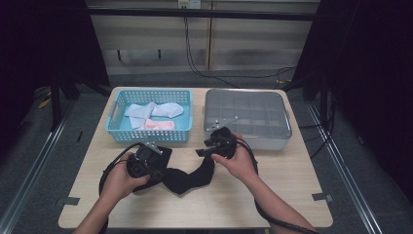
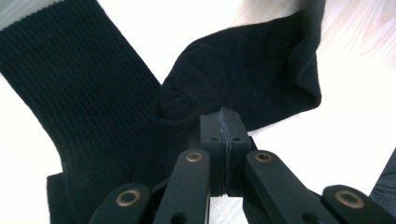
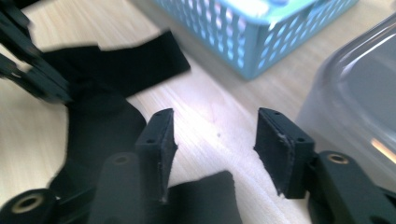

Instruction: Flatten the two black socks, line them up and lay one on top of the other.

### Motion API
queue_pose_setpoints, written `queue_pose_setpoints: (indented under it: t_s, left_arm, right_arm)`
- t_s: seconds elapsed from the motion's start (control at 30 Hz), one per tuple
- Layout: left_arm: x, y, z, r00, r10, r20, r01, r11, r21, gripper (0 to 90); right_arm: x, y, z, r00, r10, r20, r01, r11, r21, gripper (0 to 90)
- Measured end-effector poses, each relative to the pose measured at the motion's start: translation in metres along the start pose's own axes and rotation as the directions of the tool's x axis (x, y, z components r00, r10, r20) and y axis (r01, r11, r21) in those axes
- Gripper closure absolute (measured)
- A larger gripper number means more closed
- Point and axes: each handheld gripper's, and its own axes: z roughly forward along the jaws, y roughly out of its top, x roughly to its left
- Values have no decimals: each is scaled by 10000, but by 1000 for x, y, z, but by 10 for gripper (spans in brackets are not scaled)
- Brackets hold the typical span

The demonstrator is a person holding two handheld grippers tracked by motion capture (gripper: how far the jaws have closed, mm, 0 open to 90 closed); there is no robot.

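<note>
**Black sock pinned at one end, loose at the other**

Black knit fabric, a sock, lies curved on the wooden table in front of the blue basket and the lidded grey compartment box. The left gripper has its jaws pressed together on a fold of it, which hides the pinched edge. The right gripper stands spread above bare wood, nothing between its pads; the sock's end below is cut off, the picture blurred. Pale socks in the basket are hard to count.
</note>
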Motion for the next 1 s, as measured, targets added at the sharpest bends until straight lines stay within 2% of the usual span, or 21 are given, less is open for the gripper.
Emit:
queue_pose_setpoints:
  t_s: [0.03, 0.1, 0.17, 0.27, 0.33, 0.43, 0.5, 0.57, 0.63, 0.73, 0.8, 0.87, 0.9, 0.97, 1.0]
  left_arm:
    - [0, -1, 1, 10000, -27, -34, 26, 10000, -48, 896]
    - [0, -1, 2, 10000, 12, -46, -12, 10000, -44, 896]
    - [0, -2, 3, 10000, -49, -65, 48, 10000, -85, 895]
    - [-2, -3, 5, 9999, -146, -79, 146, 9999, -34, 894]
    - [-2, -4, 5, 9999, -98, -119, 98, 9999, 34, 893]
    - [-5, -4, 8, 9998, -161, -132, 162, 9999, 13, 893]
    - [-5, -3, 10, 9997, -181, -137, 183, 9998, 128, 893]
    - [-5, -2, 13, 9997, -217, -96, 218, 9997, 136, 889]
    - [-5, -2, 14, 9997, -223, -112, 226, 9995, 242, 877]
    - [-5, -1, 15, 9996, -248, -108, 252, 9990, 359, 877]
    - [-4, -1, 16, 9997, -225, -76, 228, 9991, 371, 877]
    - [-4, -2, 16, 9995, -322, -54, 324, 9989, 351, 877]
    - [-3, -2, 16, 9994, -330, -69, 332, 9986, 404, 877]
    - [-3, -4, 16, 9993, -382, -58, 384, 9983, 441, 877]
    - [-3, -5, 15, 9989, -450, -98, 454, 9980, 429, 878]
  right_arm:
    - [1, -2, 3, 9999, 25, -165, -20, 9996, 299, 548]
    - [3, -11, 4, 9997, -196, -127, 207, 9956, 914, 591]
    - [6, -22, -2, 9993, -157, -328, 200, 9906, 1351, 620]
    - [11, -42, -14, 9981, -515, -347, 569, 9823, 1787, 659]
    - [13, -57, -22, 9980, -565, -299, 612, 9796, 1914, 661]
    - [14, -75, -34, 9988, -306, -386, 370, 9834, 1776, 706]
    - [14, -84, -38, 9992, -91, -380, 157, 9840, 1773, 729]
    - [12, -89, -40, 9993, 51, -370, 16, 9838, 1792, 715]
    - [9, -89, -40, 9997, 123, -215, -90, 9891, 1472, 668]
    - [5, -78, -42, 9995, 307, -40, -301, 9944, 1010, 611]
    - [1, -69, -36, 9985, 512, -190, -494, 9952, 845, 617]
    - [0, -62, -25, 9994, 335, -49, -328, 9933, 1110, 624]
    - [0, -61, -19, 9996, 274, 32, -276, 9890, 1451, 624]
    - [0, -60, -8, 9994, 346, 86, -356, 9835, 1775, 646]
    - [-1, -61, -5, 9997, 150, 194, -185, 9808, 1941, 660]
